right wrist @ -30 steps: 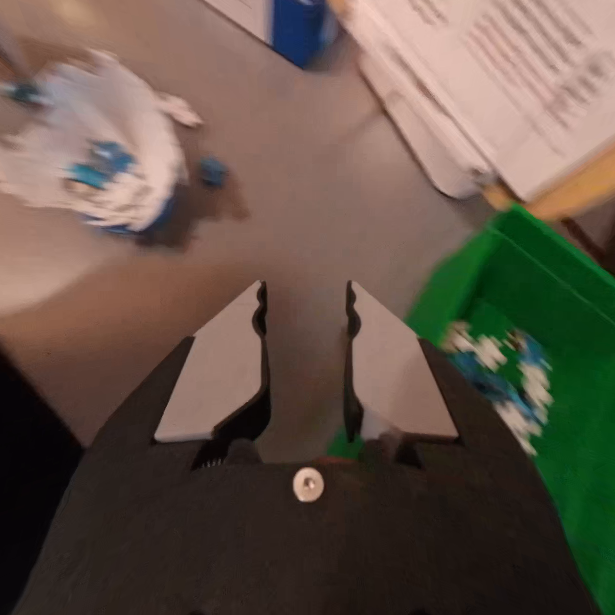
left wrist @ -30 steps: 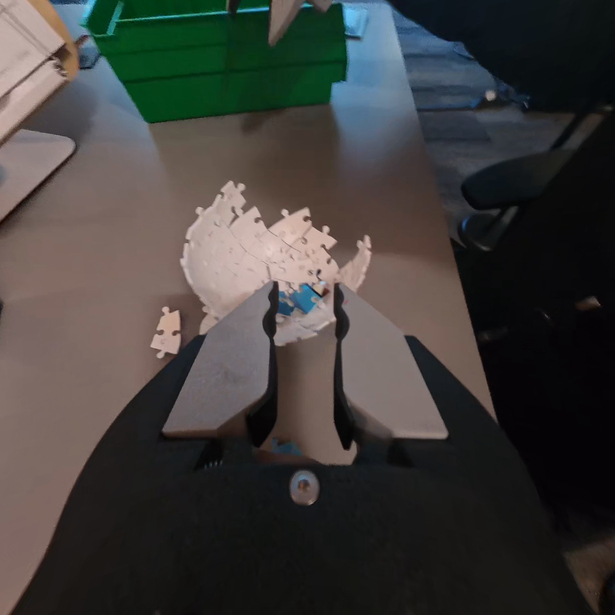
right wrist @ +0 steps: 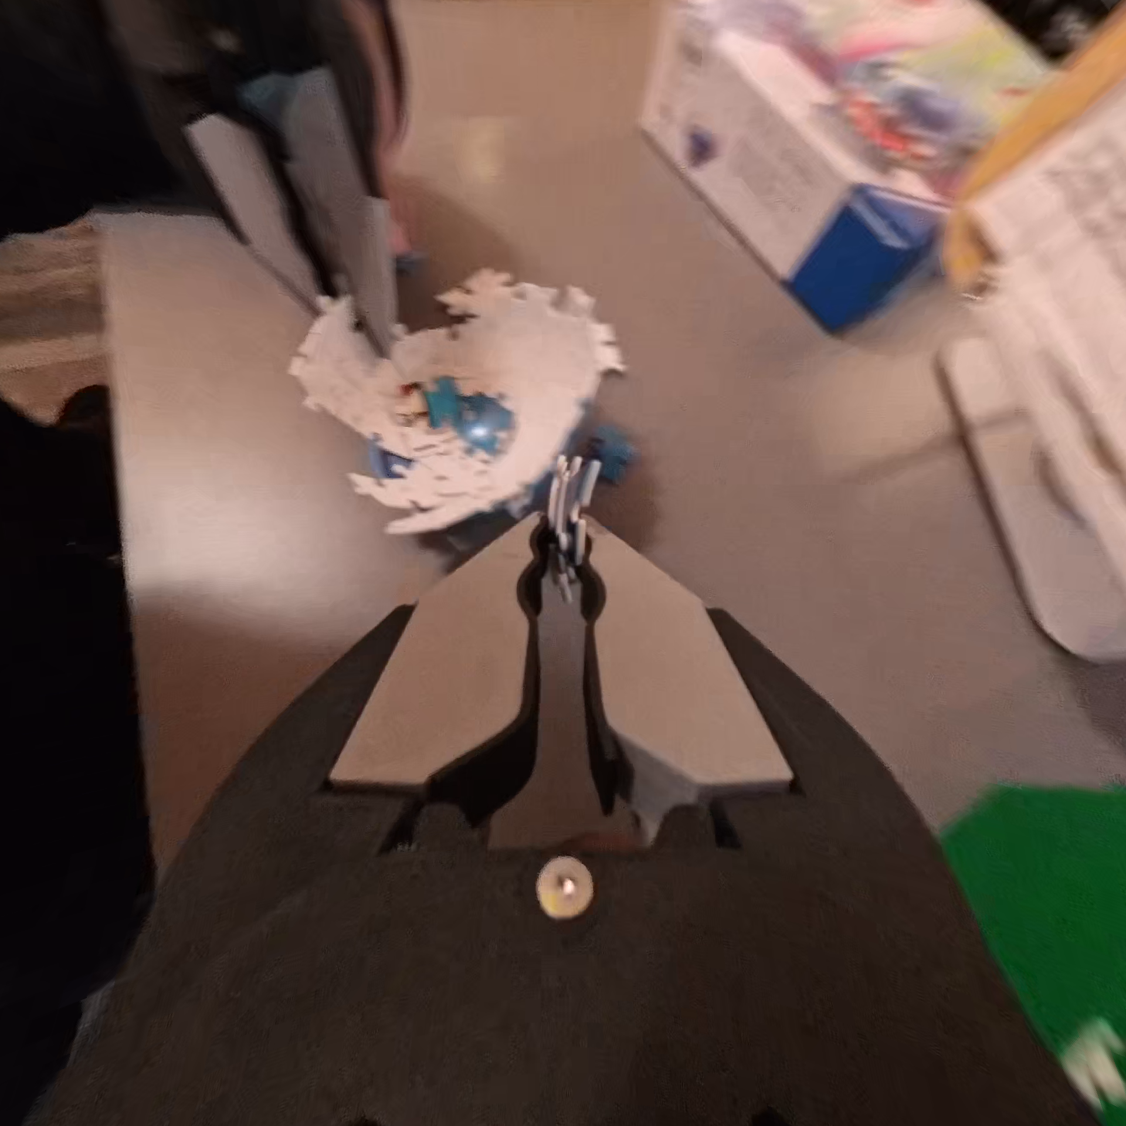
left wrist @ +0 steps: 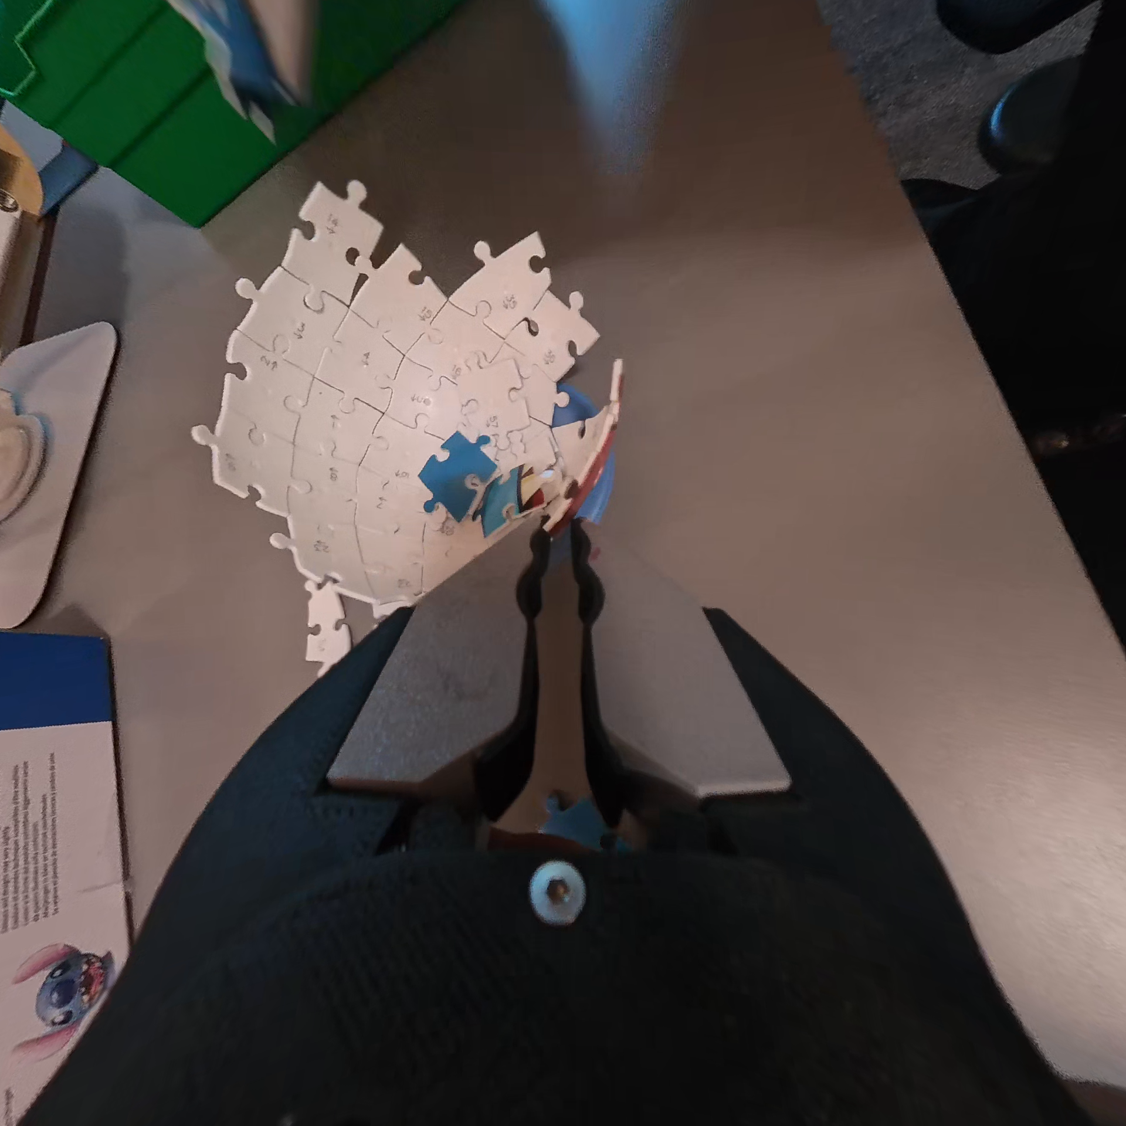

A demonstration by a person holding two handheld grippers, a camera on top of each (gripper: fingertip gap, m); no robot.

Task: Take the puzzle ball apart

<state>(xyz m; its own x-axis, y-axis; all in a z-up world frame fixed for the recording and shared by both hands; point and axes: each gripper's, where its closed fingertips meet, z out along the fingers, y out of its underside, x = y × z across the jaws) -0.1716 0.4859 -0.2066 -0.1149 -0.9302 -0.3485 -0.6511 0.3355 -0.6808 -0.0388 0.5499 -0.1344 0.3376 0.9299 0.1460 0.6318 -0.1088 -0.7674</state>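
The curved puzzle shell [left wrist: 390, 426], a half-built bowl of interlocked white-backed pieces, sits on the brown table [left wrist: 761, 365], just in front of the green bin [left wrist: 152, 109]. The left gripper [left wrist: 557, 536] pinches the shell's near rim, where the edge shows red and blue, its black pads pressed close on the thin wall. Inside the shell, beside that pinch, lie a loose blue piece [left wrist: 457, 475] and a multicoloured piece. A single white piece [left wrist: 326, 627] lies on the table against the shell's lower edge. The right gripper [right wrist: 563, 548] is nearly closed on a small stack of puzzle pieces [right wrist: 570, 499] held edge-on, white and blue, just beside the shell's rim. A blue-and-white box [right wrist: 853, 256] stands well beyond the shell.
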